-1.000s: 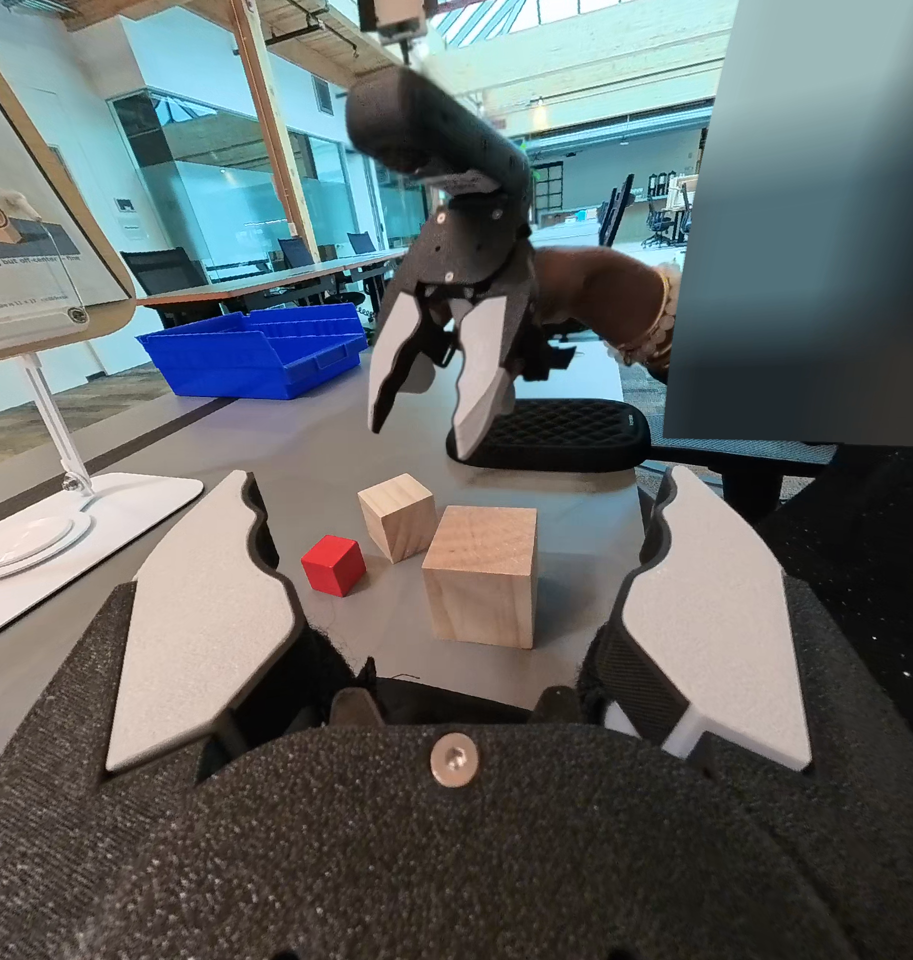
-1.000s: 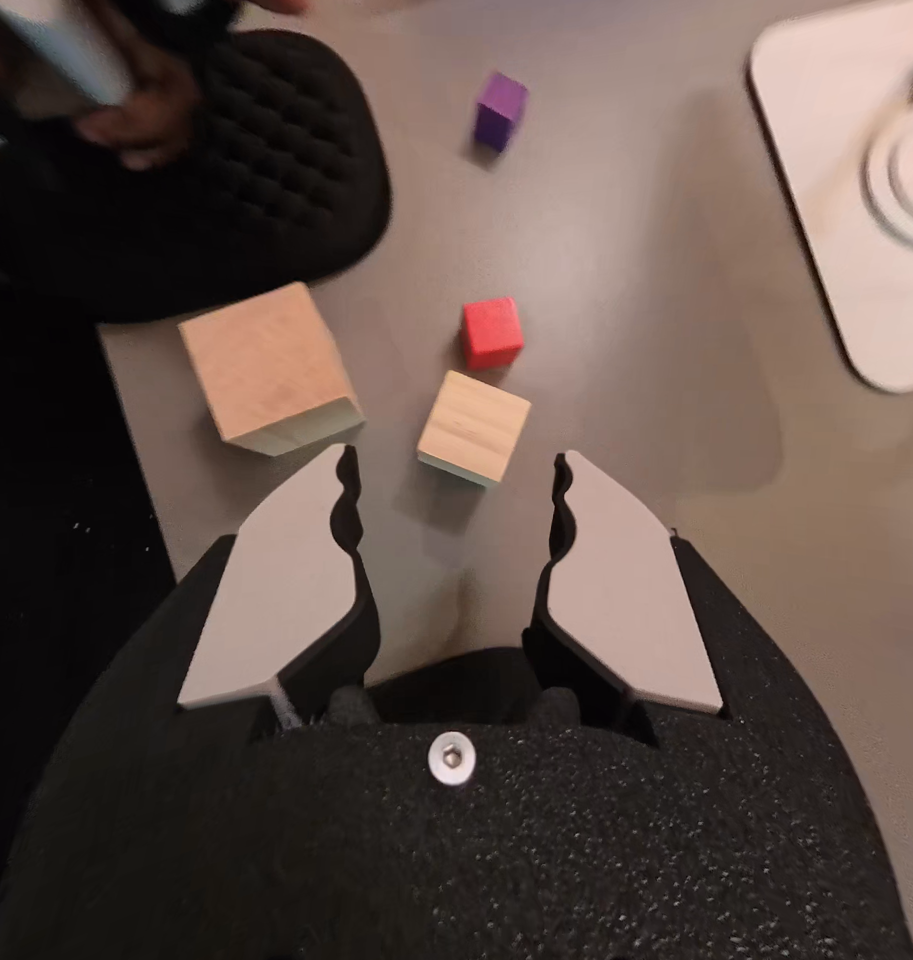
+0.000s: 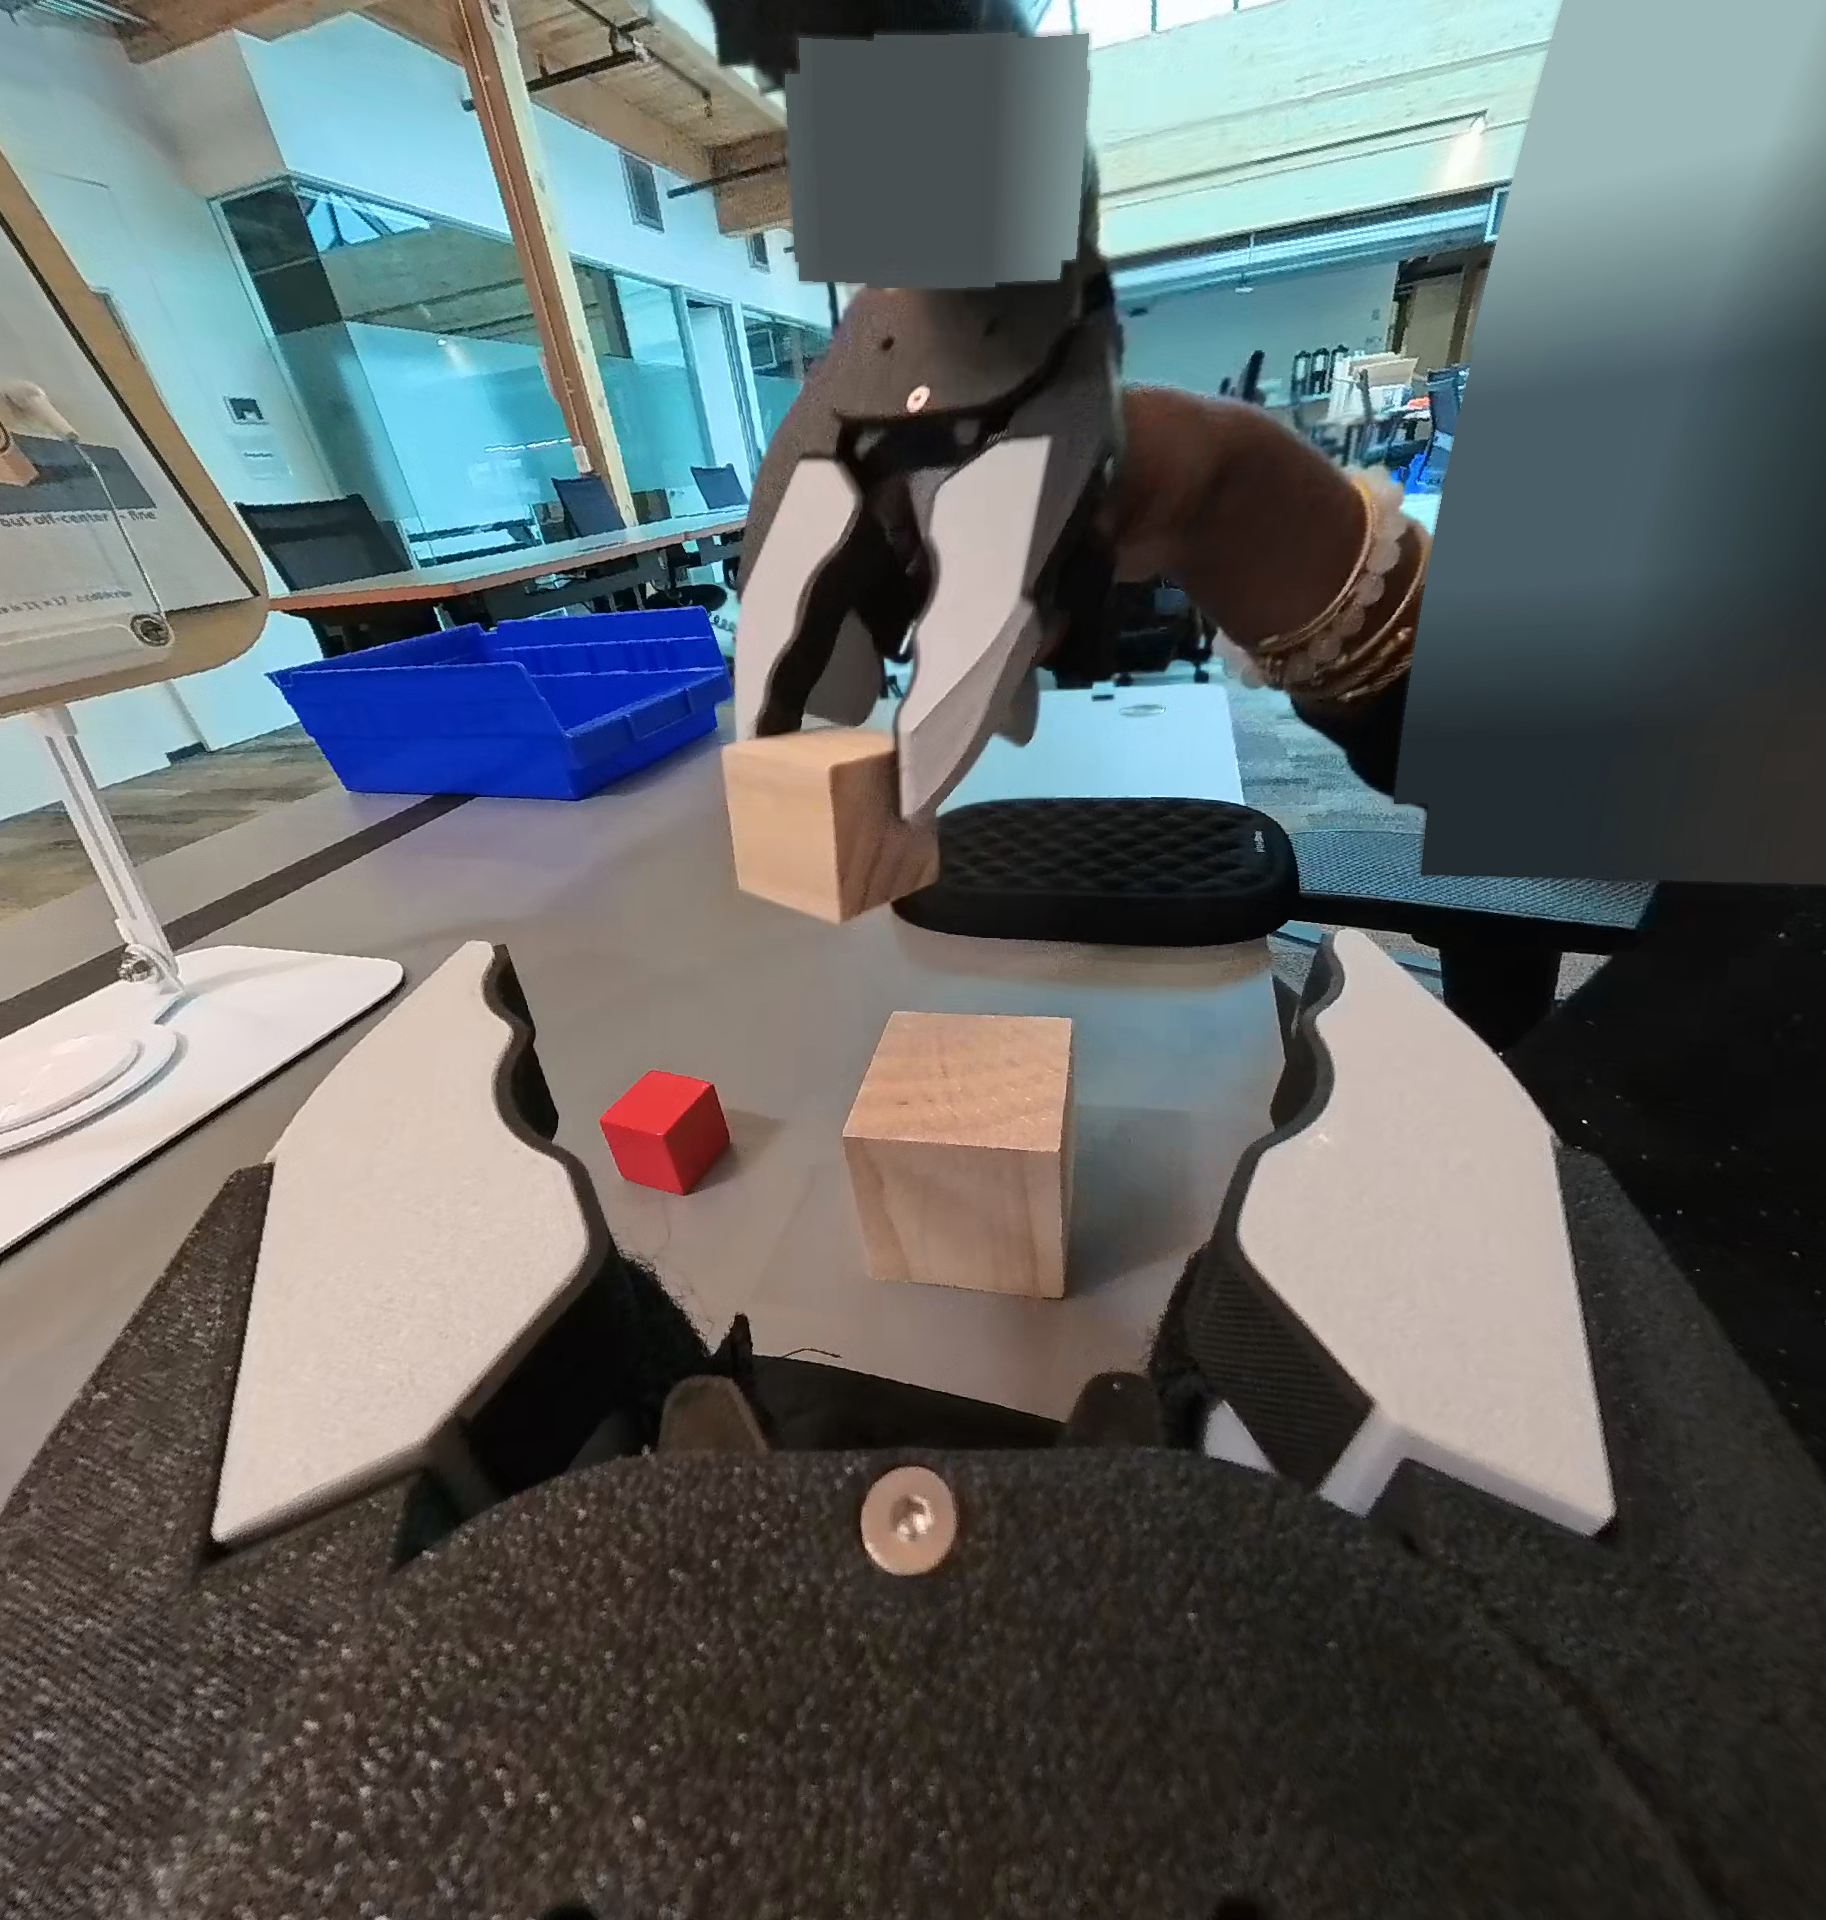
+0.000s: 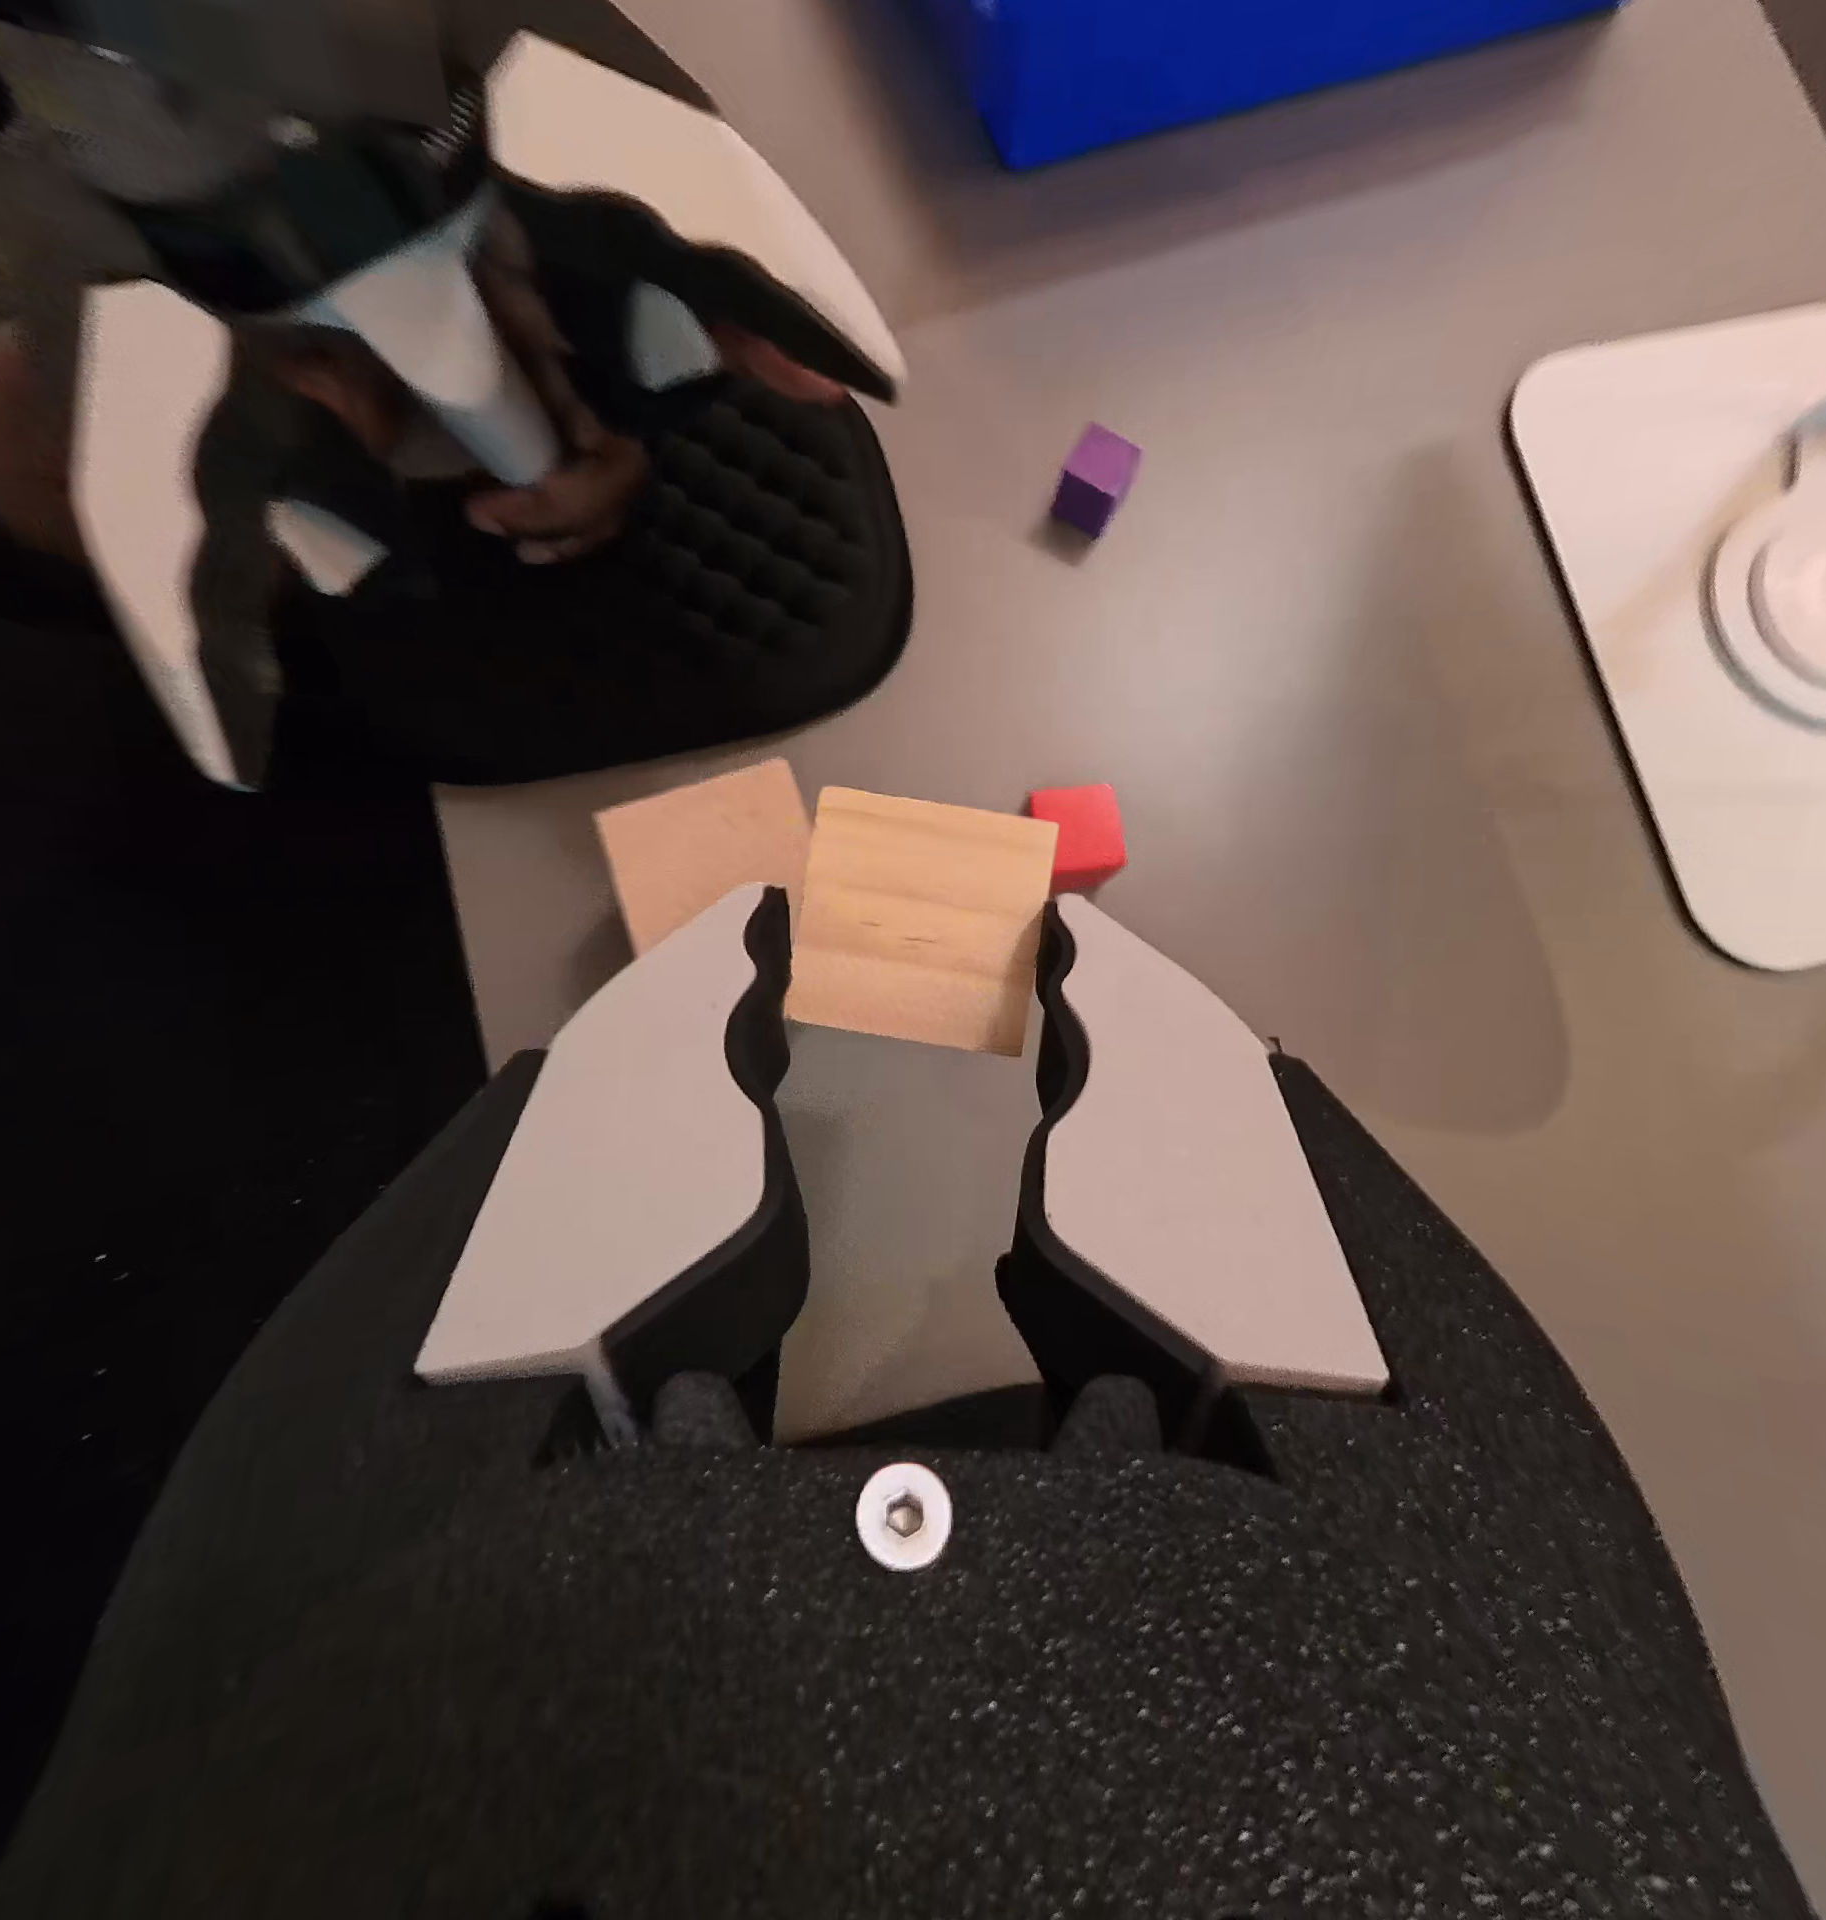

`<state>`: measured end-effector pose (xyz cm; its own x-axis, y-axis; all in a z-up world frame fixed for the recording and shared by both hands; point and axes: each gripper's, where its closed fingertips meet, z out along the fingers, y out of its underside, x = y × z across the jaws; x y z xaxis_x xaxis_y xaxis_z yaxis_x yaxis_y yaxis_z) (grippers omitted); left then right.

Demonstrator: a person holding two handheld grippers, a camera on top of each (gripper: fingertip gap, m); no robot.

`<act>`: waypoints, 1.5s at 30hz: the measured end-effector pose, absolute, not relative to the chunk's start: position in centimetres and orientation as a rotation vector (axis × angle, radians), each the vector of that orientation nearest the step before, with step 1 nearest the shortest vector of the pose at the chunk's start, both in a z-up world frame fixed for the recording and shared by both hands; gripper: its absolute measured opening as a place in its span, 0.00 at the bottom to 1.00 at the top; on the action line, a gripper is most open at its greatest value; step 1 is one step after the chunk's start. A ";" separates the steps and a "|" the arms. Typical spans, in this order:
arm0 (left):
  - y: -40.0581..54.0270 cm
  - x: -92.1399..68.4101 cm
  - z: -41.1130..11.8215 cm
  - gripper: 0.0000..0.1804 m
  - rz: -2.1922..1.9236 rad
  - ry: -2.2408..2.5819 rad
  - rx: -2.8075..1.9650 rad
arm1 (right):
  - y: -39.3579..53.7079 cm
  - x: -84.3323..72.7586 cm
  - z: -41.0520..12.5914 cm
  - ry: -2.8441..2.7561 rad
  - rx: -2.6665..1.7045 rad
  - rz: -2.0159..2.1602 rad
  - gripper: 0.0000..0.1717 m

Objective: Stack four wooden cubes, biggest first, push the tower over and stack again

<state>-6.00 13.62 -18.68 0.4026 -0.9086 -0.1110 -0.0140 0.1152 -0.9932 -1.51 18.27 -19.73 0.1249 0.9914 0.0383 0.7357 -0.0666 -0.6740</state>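
The grey table [image 3: 628, 956] carries every item in the scene. At its far left stands a blue bin [image 3: 493, 707]; at the near left lies the white base plate [image 3: 265, 997] of a stand that holds a framed sheet [image 3: 67, 499]. A black quilted pad [image 3: 1096, 868] lies at the far right edge of the table. The left gripper [image 3: 909, 1039] is held low over the near edge with its jaws spread wide apart and nothing between the pads. Directly ahead of it, resting on the table, is the large wooden cube [image 3: 961, 1153], closer to the right finger, and to the left of that cube is the small red cube [image 3: 665, 1127], near the left finger; neither touches a pad. The right gripper [image 4: 914, 914] is clamped on the medium wooden cube [image 4: 919, 914], with both pads pressed against opposite faces near the fingertips. In the left wrist view this cube [image 3: 826, 821] hangs clear of the table, above and beyond the large wooden cube. A small purple cube [image 4: 1096, 478] sits alone on the table, well apart from the others, between the pad and the base plate.
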 end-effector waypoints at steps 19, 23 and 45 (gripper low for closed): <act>13.6 -6.1 -18.6 0.75 -0.832 0.944 -1.283 | 12.8 -3.9 -20.0 -1.933 -1.720 0.672 0.26; 13.6 -6.1 -18.6 0.75 -0.834 0.942 -1.282 | 12.6 -4.2 -20.8 -1.960 -1.723 0.672 0.26; 13.5 -6.1 -18.5 0.74 -0.837 0.944 -1.274 | 13.7 -4.4 -23.1 -2.226 -1.537 0.708 0.26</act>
